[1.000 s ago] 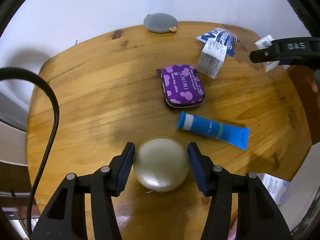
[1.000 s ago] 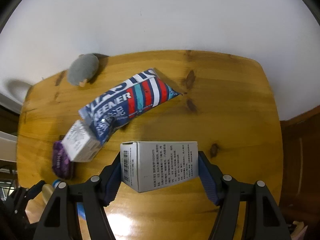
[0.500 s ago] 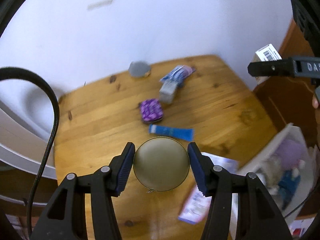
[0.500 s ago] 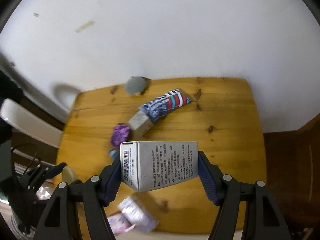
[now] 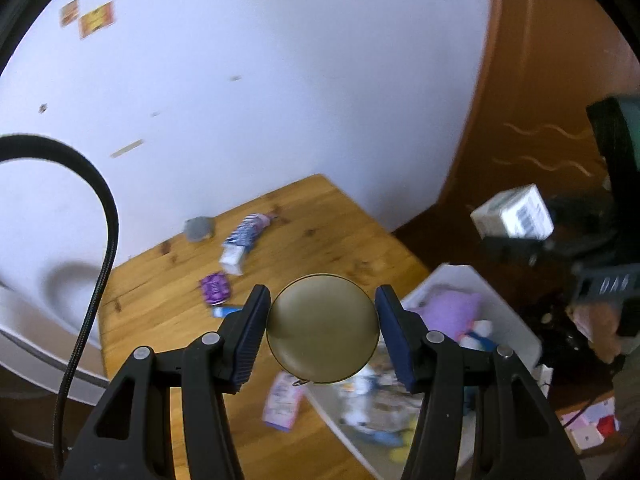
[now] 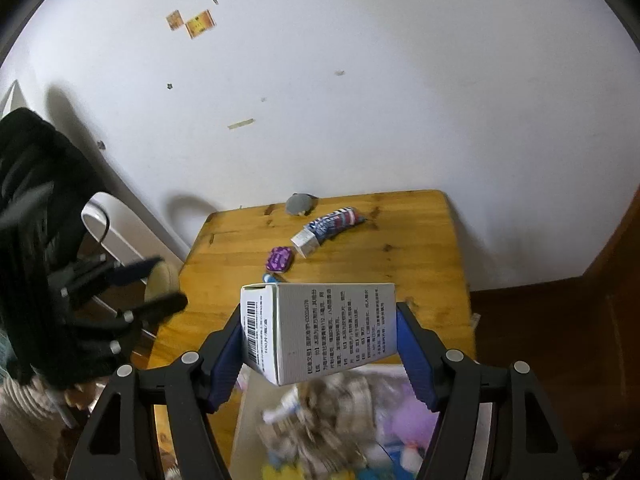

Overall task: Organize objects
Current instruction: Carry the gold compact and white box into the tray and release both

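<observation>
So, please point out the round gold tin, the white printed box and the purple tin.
round gold tin (image 5: 322, 328), left wrist view, middle of its lid.
white printed box (image 6: 332, 330), right wrist view, its printed side.
purple tin (image 6: 279, 258), right wrist view, its top.

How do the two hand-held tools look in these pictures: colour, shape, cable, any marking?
Both tools match. The left tool and the right tool each have black angular finger frames with triangular cut-outs and silver screws, and ribbed dark blue pads. A black braided cable loops beside the left one. White letters mark the right tool's side.
</observation>
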{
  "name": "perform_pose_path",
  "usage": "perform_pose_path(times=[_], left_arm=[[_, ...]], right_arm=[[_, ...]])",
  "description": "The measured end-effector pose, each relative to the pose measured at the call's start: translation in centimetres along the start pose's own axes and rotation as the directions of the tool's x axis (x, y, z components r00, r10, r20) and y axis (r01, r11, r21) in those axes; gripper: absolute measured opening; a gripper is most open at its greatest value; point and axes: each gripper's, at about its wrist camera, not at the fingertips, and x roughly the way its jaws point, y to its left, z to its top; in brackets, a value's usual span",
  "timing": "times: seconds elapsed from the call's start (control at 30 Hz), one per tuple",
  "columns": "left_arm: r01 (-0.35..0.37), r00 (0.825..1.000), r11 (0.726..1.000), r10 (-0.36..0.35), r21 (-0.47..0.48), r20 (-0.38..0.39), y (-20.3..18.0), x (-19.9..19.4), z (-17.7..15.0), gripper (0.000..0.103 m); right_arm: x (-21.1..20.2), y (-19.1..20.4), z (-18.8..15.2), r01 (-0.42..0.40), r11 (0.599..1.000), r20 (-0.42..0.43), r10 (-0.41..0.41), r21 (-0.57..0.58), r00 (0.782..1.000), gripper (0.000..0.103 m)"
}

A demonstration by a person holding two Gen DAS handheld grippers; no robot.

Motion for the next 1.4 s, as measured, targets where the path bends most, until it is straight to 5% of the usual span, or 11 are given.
perform_pose_path(times=[0.27, 0.63, 1.1, 1.4], left_arm=[[0.078, 0.997, 0.996, -0.077, 0.049, -0.018, -5.1, 0.9, 0.0, 0.058], [0.117, 0.987, 0.993, -0.112, 0.033, -0.111, -8.4, 6.5, -1.2, 0.058], [0.113, 0.956, 0.994, -0.106, 0.009, -0.275, -10.0, 13.0, -3.5, 0.059], [0.110, 0.948, 0.993, -0.091, 0.046, -0.305, -10.6, 13.6, -4.2, 0.059]], right_arm=[[-2.1, -2.4, -6.8, 0.077, 0.997, -0.014, -0.077, -0.002, 0.997, 0.070], [1.6, -5.9, -15.0, 0.083, 0.986, -0.109, -0.067, 0.146, 0.992, 0.070], [3.6, -5.8, -17.9, 0.105, 0.984, -0.134, -0.086, 0.141, 0.987, 0.071], [3.5, -5.6, -18.1, 0.100, 0.986, -0.106, -0.087, 0.131, 0.991, 0.079]])
